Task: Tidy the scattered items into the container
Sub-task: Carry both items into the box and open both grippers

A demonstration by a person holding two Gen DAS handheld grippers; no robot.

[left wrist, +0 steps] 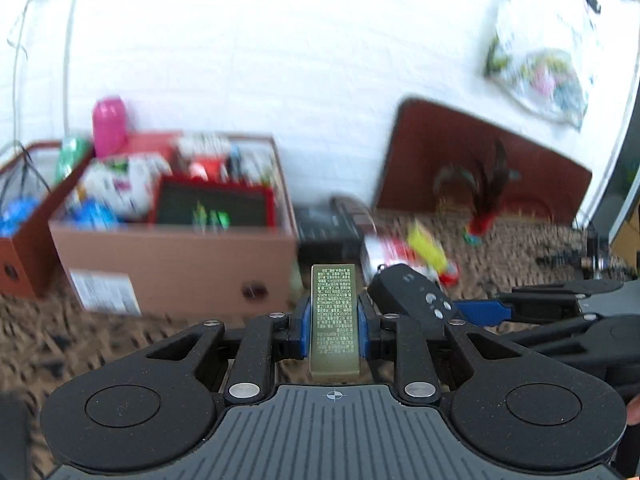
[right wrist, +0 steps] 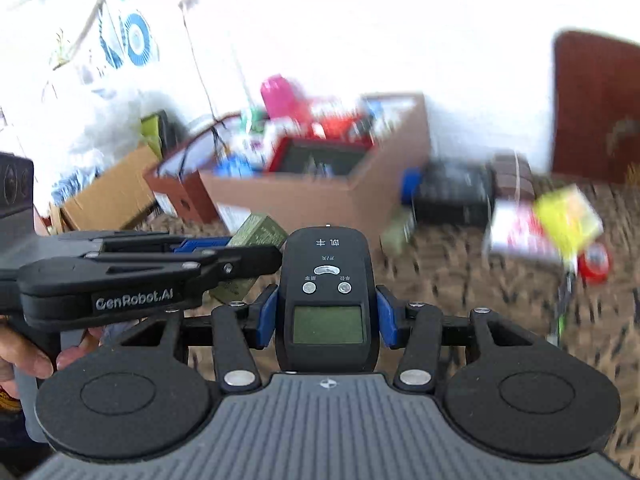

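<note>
While both grippers are carrying loads above the patterned brown carpet point(left wrist: 120, 340), the narrow olive-green printed box point(left wrist: 333, 312) is sitting clenched between the blue pads of the left gripper point(left wrist: 333, 320), and the black handheld device with a small grey screen and round buttons point(right wrist: 327, 300) is sitting clenched between the blue pads of the right gripper point(right wrist: 327, 320). Each gripper is appearing in the other's view, the two loads riding just beside one another, apparently apart. The open brown cardboard box point(left wrist: 176, 264), presumably the container, is standing ahead on the carpet against the white wall, already crowded with a red-framed dark board point(left wrist: 212, 204), white packets and a pink bottle point(left wrist: 109, 124).

Risks, as judged from this moment:
- Collision: the grippers are travelling side by side, so a knock could be twisting either load loose.
- Slippage: the olive box is being held on its narrow sides and projecting well beyond the pads, so a jolt could be pivoting it out.
- Overflow: the container is looking nearly full, so a dropped item could be bouncing off the board and out.
- Omission: the yellow packet point(right wrist: 568, 216), the red-and-white package point(right wrist: 516, 232) and the small red round item point(right wrist: 596, 260) are lying on the carpet beside a black case point(right wrist: 452, 192).
</note>
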